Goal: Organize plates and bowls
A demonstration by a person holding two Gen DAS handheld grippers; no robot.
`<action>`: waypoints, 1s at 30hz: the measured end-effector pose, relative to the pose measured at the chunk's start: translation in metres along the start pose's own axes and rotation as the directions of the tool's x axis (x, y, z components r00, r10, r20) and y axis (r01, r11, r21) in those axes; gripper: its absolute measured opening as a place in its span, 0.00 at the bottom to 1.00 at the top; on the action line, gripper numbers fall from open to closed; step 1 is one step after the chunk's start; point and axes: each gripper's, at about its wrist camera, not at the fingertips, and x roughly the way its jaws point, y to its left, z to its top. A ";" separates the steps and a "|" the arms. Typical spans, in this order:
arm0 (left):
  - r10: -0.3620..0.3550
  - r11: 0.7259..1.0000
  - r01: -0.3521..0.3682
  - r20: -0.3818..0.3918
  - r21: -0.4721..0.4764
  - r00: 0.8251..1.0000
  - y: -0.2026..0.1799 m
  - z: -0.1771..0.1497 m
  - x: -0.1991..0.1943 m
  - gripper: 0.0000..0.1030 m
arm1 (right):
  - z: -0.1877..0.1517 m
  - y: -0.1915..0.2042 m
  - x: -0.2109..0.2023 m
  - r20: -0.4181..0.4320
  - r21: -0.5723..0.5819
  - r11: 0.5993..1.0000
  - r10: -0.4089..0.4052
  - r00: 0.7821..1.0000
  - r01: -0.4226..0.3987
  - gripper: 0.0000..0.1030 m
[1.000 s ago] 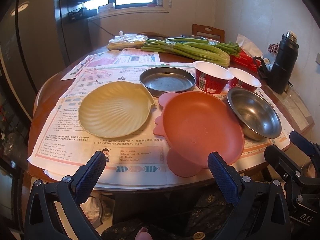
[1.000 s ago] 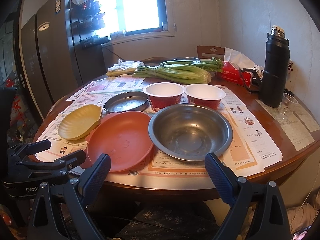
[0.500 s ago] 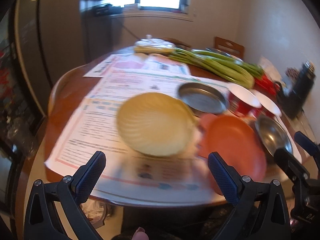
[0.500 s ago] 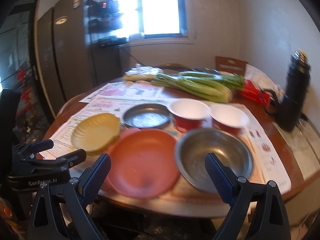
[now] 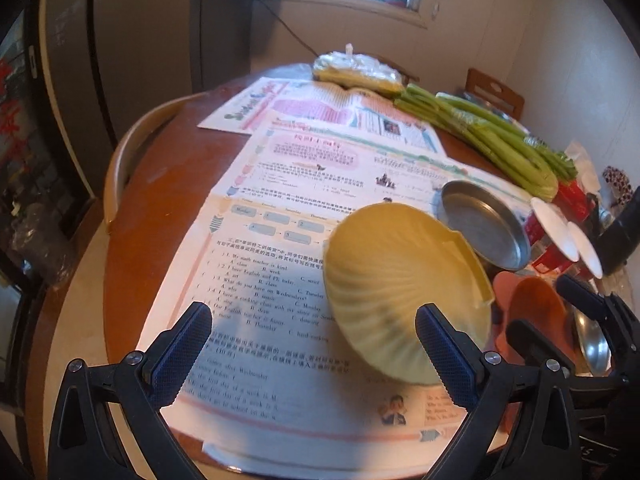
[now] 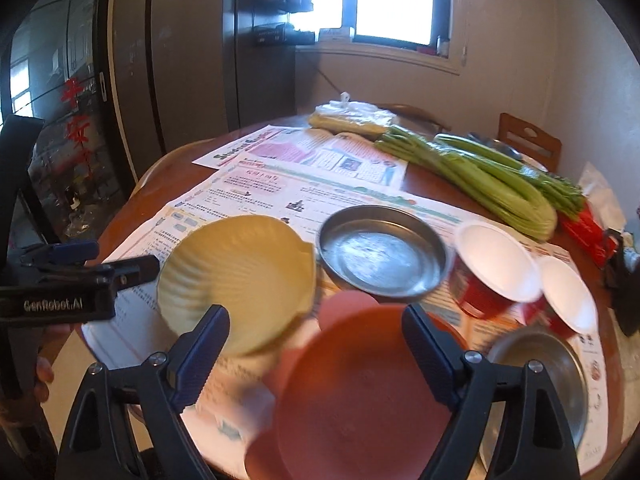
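Yellow shell plate: ribbed, scalloped, matte plastic, on the printed paper sheets w/ a notched rim at its 2 o'clock. Round steel pan, shallow & shiny, sits just beside it at 2 o'clock. Terracotta plate: smooth plastic w/ a rounded lobe, near edge of the round wooden table. Two red cups w/ white insides and a steel bowl at 3 o'clock of that.

Left gripper: spread wide, holds nothing; right finger's blue ribbed pad overlaps the shell plate's near rim, contact unclear. Right gripper: also wide apart, empty, above the terracotta plate.
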 end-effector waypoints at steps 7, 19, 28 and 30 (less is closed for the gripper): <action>-0.007 1.000 0.007 -0.028 0.003 1.000 -0.004 0.012 0.020 0.99 | 0.008 0.002 0.035 -0.075 0.014 1.000 0.011 0.997 -0.010 0.72; -0.001 1.000 0.002 -0.056 0.013 0.998 -0.009 0.014 0.037 0.96 | 0.017 0.010 0.060 -0.117 -0.013 0.999 0.051 0.992 -0.053 0.56; -0.026 1.000 0.025 -0.077 -0.004 0.997 -0.010 0.014 0.039 0.80 | 0.018 0.008 0.070 -0.134 -0.023 0.999 0.035 0.990 -0.038 0.55; -0.031 1.000 0.031 -0.080 0.005 0.996 -0.013 0.013 0.040 0.75 | 0.019 0.007 0.071 -0.137 -0.017 0.999 0.036 0.990 -0.039 0.54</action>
